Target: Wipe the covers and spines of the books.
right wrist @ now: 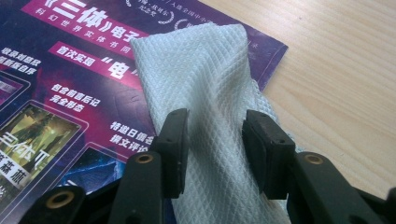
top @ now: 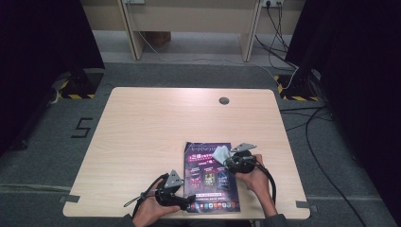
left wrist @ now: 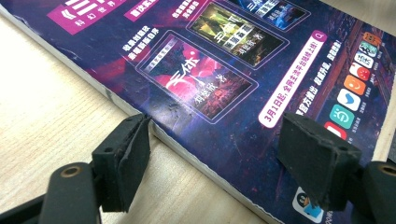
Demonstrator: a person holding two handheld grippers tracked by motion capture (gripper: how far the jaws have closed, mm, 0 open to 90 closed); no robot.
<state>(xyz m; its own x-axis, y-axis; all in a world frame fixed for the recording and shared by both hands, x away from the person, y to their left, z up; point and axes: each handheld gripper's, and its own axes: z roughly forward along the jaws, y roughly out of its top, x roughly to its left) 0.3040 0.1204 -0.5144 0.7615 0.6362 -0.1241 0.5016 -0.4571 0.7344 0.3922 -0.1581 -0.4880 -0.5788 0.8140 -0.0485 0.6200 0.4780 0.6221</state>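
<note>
Magazine cover being wiped with a cloth, wiping underway.
Cloth (right wrist: 205, 93) is pinched by right gripper (top: 230, 161) at magazine (top: 210, 177) upper right, lower centre of frame; left gripper (top: 189, 201) is spread, straddling the magazine's lower left edge; most of the cover is judged left.

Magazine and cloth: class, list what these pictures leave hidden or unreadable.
- Magazine: cover print too small in the high view; cut off by the frame edges in both gripper views.
- Cloth: near end hidden between the right claw jaws, right gripper view.
- Left claw: whether its right jaw touches the cover cannot be told.
</note>
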